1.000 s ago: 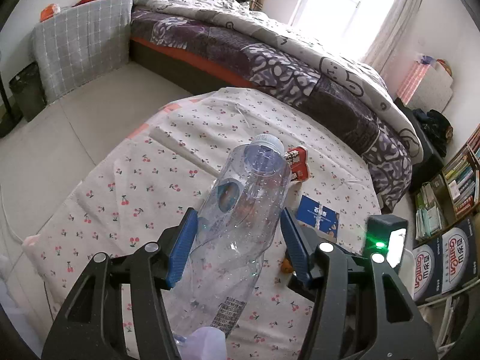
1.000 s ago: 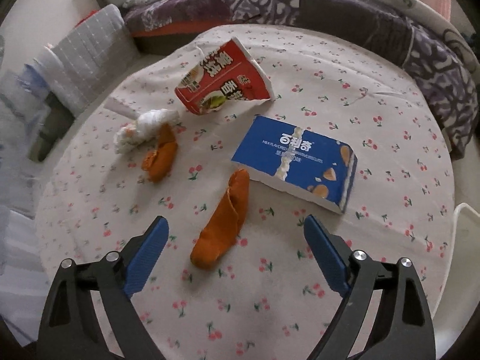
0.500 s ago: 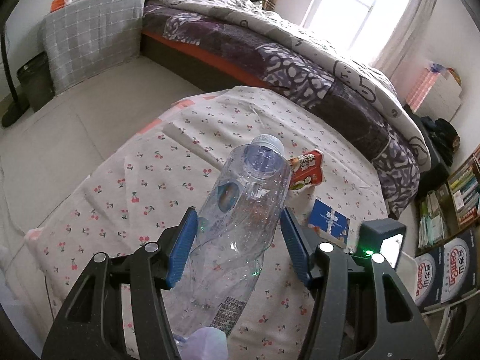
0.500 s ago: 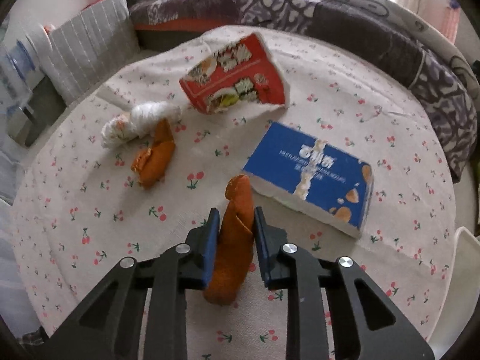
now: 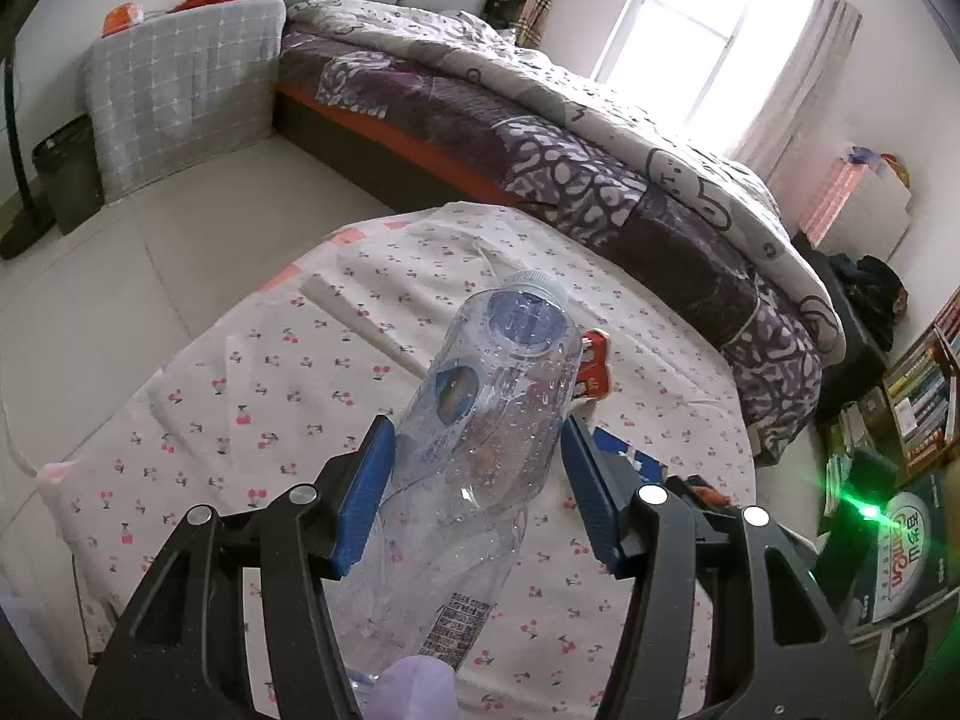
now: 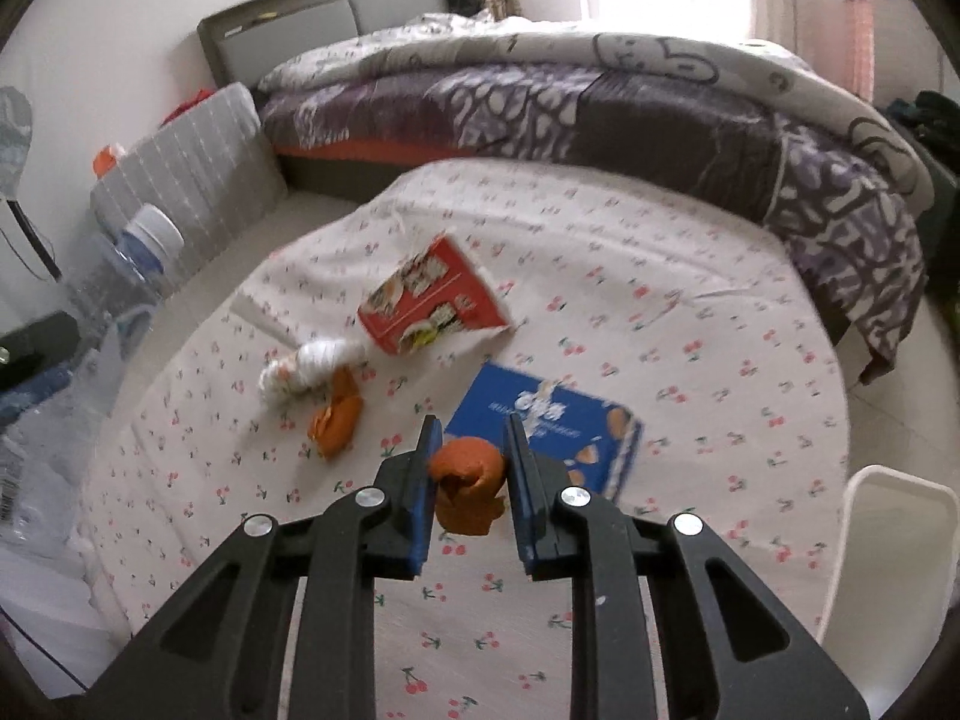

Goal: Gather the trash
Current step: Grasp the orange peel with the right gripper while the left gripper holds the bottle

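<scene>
Left wrist view: the left gripper point(image 5: 474, 450) has its blue pads closed partway onto a clear plastic bottle point(image 5: 480, 450), one pad on each side of the body. The bottle tilts up and away, its capped end over the round table point(image 5: 240, 372) with the cherry-print cloth. Just right of the bottle, part of a red snack packet point(image 5: 594, 363) shows on the cloth, and below that a corner of a blue box point(image 5: 630, 456).

Right wrist view, taking the red snack packet point(image 6: 432, 306) at the middle of the table point(image 6: 690, 312) as the mark: far to its left the bottle point(image 6: 114, 282) stands at the picture's edge. Just below and left of the packet lies a crumpled white tissue point(image 6: 309, 363), with a loose piece of orange peel point(image 6: 336, 414) touching it. Below and right of the packet is the blue box point(image 6: 546, 420). In front of the box, lifted off the cloth, the right gripper point(image 6: 471, 468) is closed tight on a second, curled orange peel point(image 6: 468, 474).
</scene>
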{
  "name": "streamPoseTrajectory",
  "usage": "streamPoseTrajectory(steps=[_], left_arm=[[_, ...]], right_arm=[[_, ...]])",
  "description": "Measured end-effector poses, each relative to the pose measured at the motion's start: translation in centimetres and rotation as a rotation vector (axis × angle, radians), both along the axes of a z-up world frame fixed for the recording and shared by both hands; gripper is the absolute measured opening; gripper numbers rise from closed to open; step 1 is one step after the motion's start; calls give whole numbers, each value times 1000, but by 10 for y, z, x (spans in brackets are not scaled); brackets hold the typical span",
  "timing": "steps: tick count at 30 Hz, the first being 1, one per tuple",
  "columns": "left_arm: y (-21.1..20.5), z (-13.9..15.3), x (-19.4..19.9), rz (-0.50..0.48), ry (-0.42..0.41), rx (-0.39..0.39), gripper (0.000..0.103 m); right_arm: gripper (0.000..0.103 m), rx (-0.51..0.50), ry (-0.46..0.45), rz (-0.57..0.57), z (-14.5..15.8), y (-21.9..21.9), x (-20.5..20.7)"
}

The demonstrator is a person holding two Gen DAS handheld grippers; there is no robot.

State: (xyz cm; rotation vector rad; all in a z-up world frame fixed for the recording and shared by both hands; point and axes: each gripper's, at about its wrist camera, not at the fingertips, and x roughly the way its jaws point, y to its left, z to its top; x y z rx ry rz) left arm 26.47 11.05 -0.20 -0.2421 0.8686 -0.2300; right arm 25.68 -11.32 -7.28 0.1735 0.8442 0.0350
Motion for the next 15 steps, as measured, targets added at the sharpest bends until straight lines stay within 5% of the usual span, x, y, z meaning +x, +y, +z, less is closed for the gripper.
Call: streamPoseTrajectory(steps=[15], left_arm=[[-59,-4,-5,-96,-4,1,55]], right_arm=[[22,-20,-69,-78,33,-60,-35]])
